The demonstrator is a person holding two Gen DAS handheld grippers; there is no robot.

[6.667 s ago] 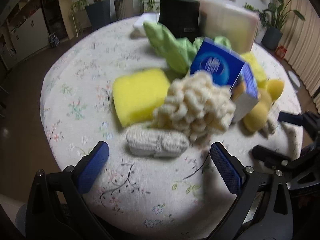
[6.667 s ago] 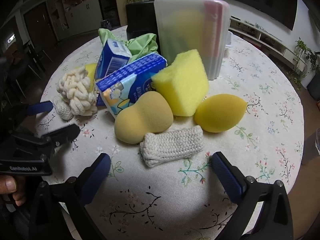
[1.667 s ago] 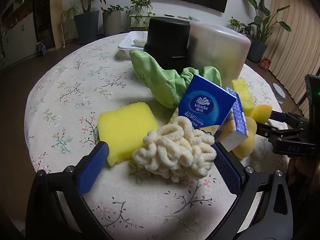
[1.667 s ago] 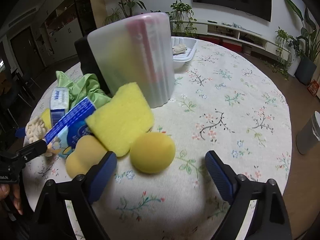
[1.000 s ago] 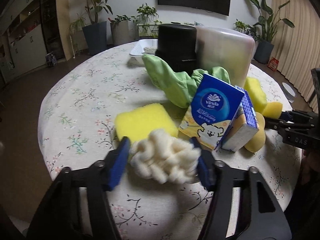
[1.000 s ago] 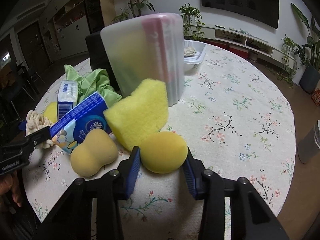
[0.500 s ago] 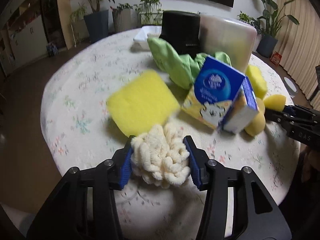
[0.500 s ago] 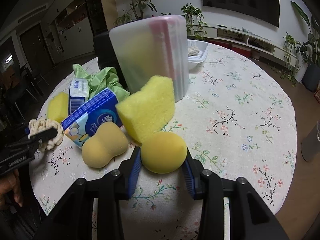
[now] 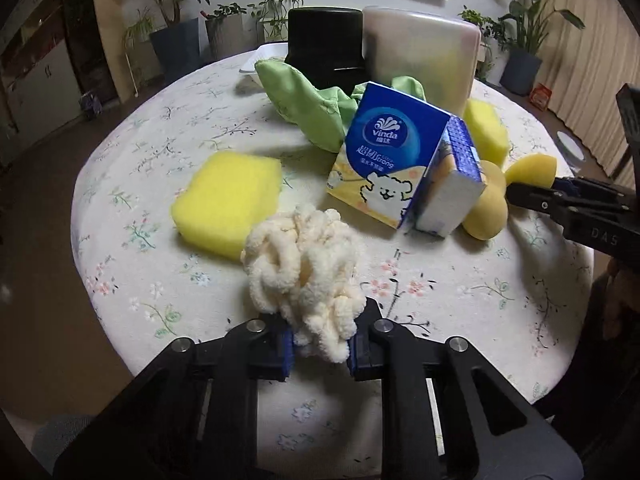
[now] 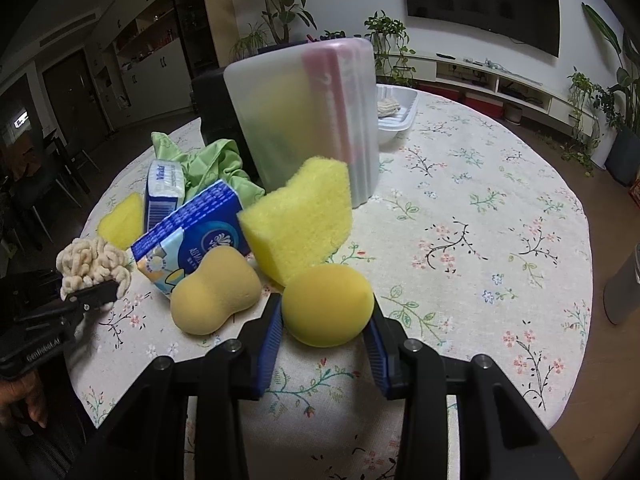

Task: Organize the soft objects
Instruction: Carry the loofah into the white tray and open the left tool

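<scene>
Item, soft goods, round floral table (image 9: 132, 184).
- Left gripper (image 9: 320, 354): jaws have just been closing and are now pinching the cream chenille bundle (image 9: 302, 268) low on its loops, at 6 o'clock in the left view. Likely light, floppy, squashing readily.
- Right gripper (image 10: 326, 344): jaws are squeezing the egg-shaped yellow sponge (image 10: 327, 304) across its middle, at 6 o'clock in the right view. Smooth, springy, probably weightless.
- Unsorted: porous yellow sponge block (image 9: 228, 202) at 10 o'clock of the bundle.
</scene>
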